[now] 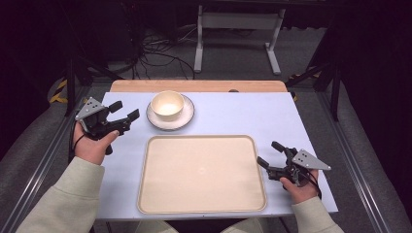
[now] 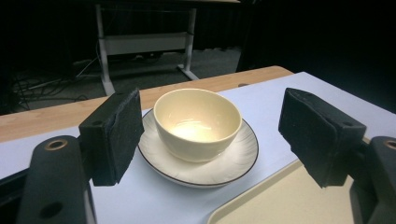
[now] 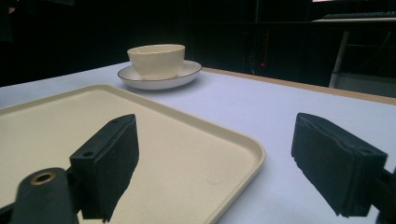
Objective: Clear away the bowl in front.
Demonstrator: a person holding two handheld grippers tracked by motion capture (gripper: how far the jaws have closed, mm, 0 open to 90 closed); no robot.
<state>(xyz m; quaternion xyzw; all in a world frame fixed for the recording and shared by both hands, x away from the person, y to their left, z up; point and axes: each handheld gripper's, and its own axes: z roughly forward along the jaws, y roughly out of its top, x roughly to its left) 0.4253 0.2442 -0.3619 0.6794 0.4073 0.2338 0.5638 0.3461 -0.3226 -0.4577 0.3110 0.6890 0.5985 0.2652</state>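
**Left hand-held gripper faces the bowl, jaws wide and empty**

No brand, label or writing can be read on any item.

A cream bowl (image 1: pixel 167 104) sits upright in the middle of a white saucer (image 1: pixel 185 119) with a thin dark rim line. The pair stands on the pale blue worktop (image 1: pixel 243 114), toward its far edge and just beyond the far left corner of the cream tray (image 1: pixel 201 174), apart from it.

The left hand-held gripper (image 1: pixel 124 111) is held just left of the saucer, its 2 black jaws pointing toward the bowl. In the left gripper view the bowl (image 2: pixel 197 122) and saucer (image 2: pixel 233 161) appear between the 2 pads, a little way ahead of them; the pads stand wide apart and touch nothing. A corner of the tray (image 2: pixel 280 200) shows at the lower right of that view.

The right hand-held gripper (image 1: pixel 269 154) is held by the tray's right edge, well apart from the bowl. Its jaws are also spread wide with nothing in them. In the right gripper view 1 pad hangs over the tray (image 3: pixel 187 154) and the other over bare worktop (image 3: pixel 280 116), with the bowl (image 3: pixel 156 60) and saucer (image 3: pixel 187 72) far ahead.
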